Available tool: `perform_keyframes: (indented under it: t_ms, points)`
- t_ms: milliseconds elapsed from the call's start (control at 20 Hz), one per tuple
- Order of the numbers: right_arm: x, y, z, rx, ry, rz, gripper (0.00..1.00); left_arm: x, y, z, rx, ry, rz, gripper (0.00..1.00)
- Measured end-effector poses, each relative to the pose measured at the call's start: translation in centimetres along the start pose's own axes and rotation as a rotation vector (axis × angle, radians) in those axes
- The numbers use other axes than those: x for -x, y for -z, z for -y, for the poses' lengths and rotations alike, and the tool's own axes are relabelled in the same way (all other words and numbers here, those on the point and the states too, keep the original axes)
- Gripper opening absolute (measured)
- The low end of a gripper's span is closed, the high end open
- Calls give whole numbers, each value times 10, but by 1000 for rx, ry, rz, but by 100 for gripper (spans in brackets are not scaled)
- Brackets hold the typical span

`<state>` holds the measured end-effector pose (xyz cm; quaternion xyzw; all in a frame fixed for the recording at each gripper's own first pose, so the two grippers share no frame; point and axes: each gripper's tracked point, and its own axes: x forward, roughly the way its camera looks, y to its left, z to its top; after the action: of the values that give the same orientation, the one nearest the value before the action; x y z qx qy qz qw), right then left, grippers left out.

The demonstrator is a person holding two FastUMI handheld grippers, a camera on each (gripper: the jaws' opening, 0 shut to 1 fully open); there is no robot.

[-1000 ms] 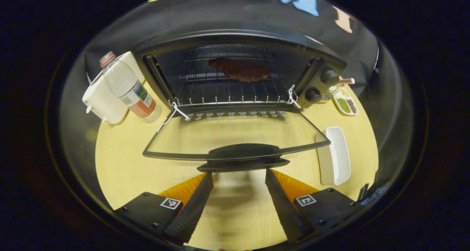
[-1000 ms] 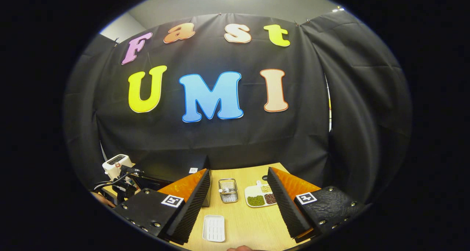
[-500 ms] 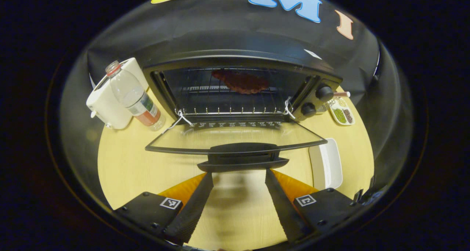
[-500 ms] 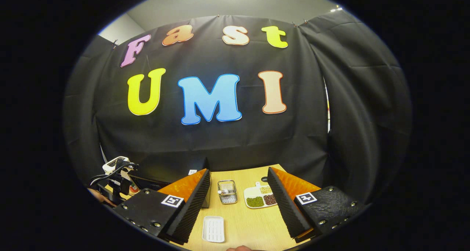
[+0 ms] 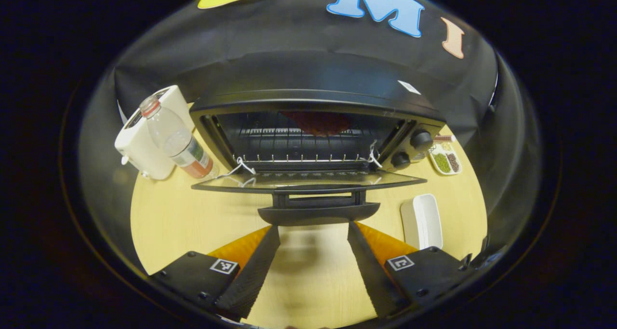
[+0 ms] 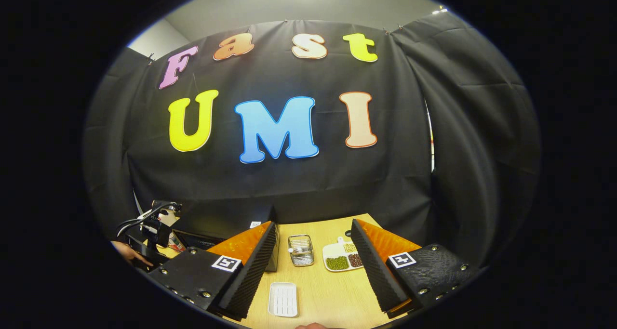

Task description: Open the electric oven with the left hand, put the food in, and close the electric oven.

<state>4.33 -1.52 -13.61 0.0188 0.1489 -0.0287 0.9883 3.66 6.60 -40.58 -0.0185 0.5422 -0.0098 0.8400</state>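
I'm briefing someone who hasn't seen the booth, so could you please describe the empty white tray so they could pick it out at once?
Start at the black electric oven on the wooden table, its door hanging open. On the knob side, in front of the oven, lies the white tray. Unlike the divided dish of beans farther back, it is long, plain and empty.

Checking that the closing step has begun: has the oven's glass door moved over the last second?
Yes. The glass door has swung upward toward the black electric oven's opening, its handle rising; it now looks nearly edge-on.
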Motion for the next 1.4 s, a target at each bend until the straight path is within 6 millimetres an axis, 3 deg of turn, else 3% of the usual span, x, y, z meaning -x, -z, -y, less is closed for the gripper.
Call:
perform_keyframes:
  t_ms: [450,500,550,750,950,1000,1150,1200,1250,1300,1350,1400]
  points:
    - [1,2,3,-5,5,-8,95,-3,-17,-4,7,-17,38,92]
    - [1,1,3,-5,3,-7,95,-2,-19,-4,11,-20,52,99]
    - [1,1,3,-3,-1,-7,95,-1,-22,-3,17,-22,69,95]
    - [-4,2,5,18,-28,-7,95,25,-44,6,4,-35,190,95]
    - [-8,-13,6,19,-63,12,95,81,-68,28,32,-33,384,99]
    - [-8,-19,6,19,-76,25,95,100,-76,34,47,-28,450,95]
    - [-7,-42,-3,10,-120,63,95,168,-105,48,63,-9,658,91]
    - [-6,-51,-7,6,-136,80,95,192,-116,54,64,-1,723,99]
    - [-5,-61,-11,4,-152,97,95,216,-126,58,62,-3,780,94]
    - [-3,-70,-13,6,-160,114,95,238,-132,58,55,-17,829,99]
    - [1,-79,-16,12,-164,127,95,258,-138,58,42,-36,865,91]
    - [6,-88,-19,13,-173,142,95,276,-143,59,28,-53,896,95]
